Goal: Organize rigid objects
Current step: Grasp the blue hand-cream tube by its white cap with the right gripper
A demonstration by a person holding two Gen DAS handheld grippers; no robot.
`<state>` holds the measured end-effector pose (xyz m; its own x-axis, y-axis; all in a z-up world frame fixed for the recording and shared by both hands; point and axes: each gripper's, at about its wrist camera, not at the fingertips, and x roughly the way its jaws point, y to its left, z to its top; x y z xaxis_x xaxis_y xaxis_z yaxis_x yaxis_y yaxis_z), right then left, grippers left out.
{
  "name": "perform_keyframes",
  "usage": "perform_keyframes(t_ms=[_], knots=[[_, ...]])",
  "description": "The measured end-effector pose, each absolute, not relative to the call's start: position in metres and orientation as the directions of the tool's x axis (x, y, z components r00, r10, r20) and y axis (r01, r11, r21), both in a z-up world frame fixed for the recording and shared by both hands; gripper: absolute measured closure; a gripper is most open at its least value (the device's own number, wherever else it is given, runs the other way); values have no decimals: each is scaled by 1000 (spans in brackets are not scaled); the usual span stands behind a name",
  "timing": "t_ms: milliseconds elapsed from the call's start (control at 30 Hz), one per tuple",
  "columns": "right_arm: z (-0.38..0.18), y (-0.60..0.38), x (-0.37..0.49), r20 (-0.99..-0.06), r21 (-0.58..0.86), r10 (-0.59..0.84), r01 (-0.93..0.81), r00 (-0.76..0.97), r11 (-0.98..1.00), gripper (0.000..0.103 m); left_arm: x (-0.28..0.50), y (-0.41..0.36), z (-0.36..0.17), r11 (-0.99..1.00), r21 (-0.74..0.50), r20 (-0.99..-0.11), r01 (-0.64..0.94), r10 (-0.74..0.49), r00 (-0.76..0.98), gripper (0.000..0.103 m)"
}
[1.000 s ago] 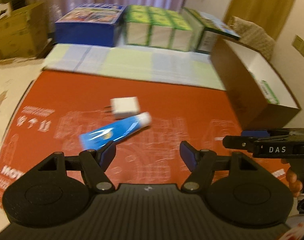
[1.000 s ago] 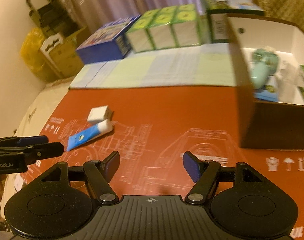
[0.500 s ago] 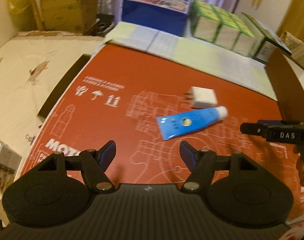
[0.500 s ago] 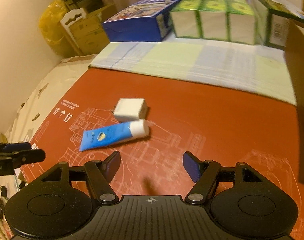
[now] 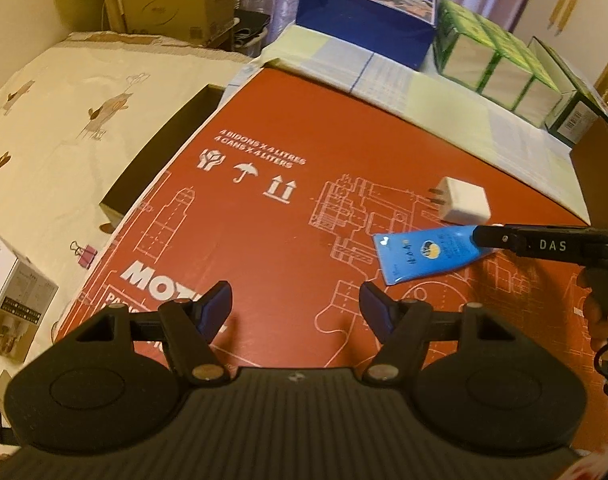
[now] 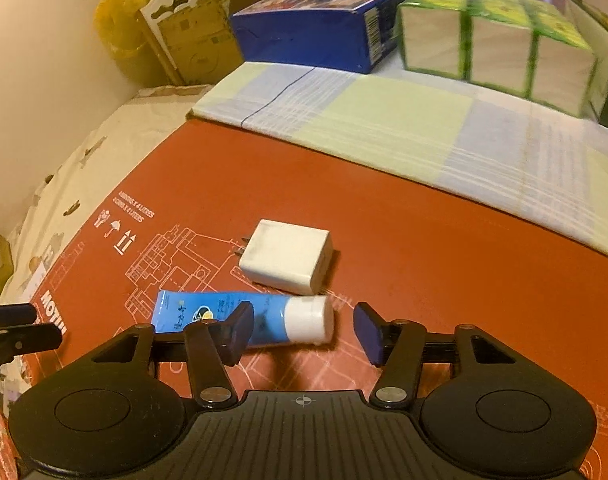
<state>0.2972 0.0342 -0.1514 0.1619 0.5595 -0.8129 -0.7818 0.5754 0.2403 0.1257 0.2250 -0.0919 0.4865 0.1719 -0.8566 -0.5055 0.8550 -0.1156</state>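
Right gripper (image 6: 301, 330) hangs released low in its frame, fingers spread around the white-capped end of the blue tube (image 6: 239, 320), which lies on the red cardboard sheet (image 6: 424, 260). Just above the tube sits the white charger (image 6: 285, 256). Left gripper (image 5: 295, 310) is also released, over bare cardboard at lower centre.

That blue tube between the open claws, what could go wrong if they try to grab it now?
The right gripper is open around the cap end of the blue tube, so a pinch there might slip off the round white cap. The white charger lies right beside the tube and could get nudged. The left gripper hangs open, apart from both.
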Motion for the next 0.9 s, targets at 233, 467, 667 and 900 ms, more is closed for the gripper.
perform_keyframes(t_ms=[233,467,667,900], knots=[[-155,36,298,-807,243,573,-801,146,547,62,125,226,-93,851,-112,-860,-514,176,479,37],[-150,17,295,-805,256,573,-779,156,572,69,133,218,-92,868,-112,-856,-484,163,490,37],[-145,1,294,-821,239,544,-759,176,605,70,141,208,-91,886,-117,-852,-449,142,503,37],[-135,-11,286,-819,183,546,-822,176,539,68,141,205,-91,888,-113,-849,-447,148,508,37]])
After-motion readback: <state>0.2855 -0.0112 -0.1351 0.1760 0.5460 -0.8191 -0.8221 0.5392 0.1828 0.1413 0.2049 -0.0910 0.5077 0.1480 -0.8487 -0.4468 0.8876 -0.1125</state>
